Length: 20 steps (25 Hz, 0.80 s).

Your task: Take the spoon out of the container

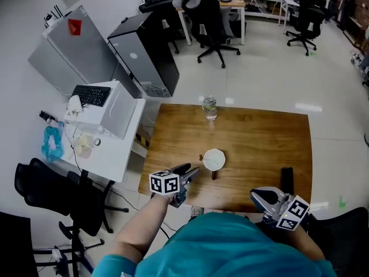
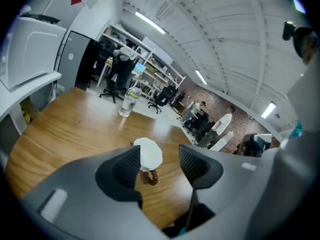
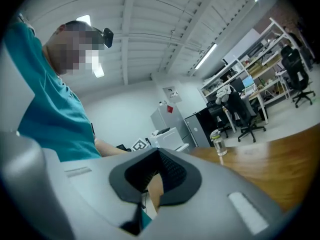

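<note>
The table (image 1: 253, 137) carries the white container (image 1: 214, 159) near its centre. The left gripper (image 1: 188, 173) sits at the container's 8 o'clock, jaws spread and empty, aimed to reach in. The right gripper (image 1: 260, 198), pressed together on nothing, rests aside at 4 o'clock. The spoon (image 1: 214, 175), apparently that brown end, pokes out at 6 o'clock.

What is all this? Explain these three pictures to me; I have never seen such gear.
There is no robot: a person holds a two-jaw gripper in each hand. One picture comes from a camera on the person's head, looking down. The other two come from cameras riding on the grippers. On the wooden table are a white container, a glass jar at the far edge and a black object at the right. The left gripper is open, aimed at the container, holding nothing. The right gripper is shut and empty.
</note>
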Each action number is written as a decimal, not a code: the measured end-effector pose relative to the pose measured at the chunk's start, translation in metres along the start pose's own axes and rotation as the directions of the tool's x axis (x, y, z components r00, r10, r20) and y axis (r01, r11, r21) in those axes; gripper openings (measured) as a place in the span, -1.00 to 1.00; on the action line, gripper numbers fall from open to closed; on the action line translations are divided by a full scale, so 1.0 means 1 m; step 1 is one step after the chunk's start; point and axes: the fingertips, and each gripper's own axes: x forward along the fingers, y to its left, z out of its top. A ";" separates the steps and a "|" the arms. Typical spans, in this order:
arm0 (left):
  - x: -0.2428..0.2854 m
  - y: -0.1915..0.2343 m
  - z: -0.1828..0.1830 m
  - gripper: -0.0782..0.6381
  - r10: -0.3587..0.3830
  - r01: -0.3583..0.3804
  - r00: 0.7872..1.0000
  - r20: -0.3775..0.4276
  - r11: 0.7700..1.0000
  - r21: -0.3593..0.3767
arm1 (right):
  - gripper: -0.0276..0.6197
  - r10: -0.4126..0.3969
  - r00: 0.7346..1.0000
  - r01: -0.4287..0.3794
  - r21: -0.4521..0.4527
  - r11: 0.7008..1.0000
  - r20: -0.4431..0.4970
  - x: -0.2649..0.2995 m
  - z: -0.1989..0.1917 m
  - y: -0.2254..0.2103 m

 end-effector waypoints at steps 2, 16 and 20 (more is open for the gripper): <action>0.028 0.033 0.004 -0.04 0.016 -0.017 0.999 -0.046 1.000 -0.026 | -0.91 -0.029 1.000 0.029 0.006 1.000 -0.010 0.012 -0.005 -0.014; 0.075 0.104 0.003 -0.54 0.055 -0.057 0.971 -0.232 0.998 -0.005 | -0.91 -0.165 0.984 0.165 -0.006 0.986 -0.067 0.084 -0.009 -0.010; 0.072 0.104 0.009 -0.65 0.086 -0.081 0.967 -0.239 0.996 0.032 | -0.91 -0.167 0.984 0.167 -0.006 0.986 -0.066 0.091 -0.005 -0.007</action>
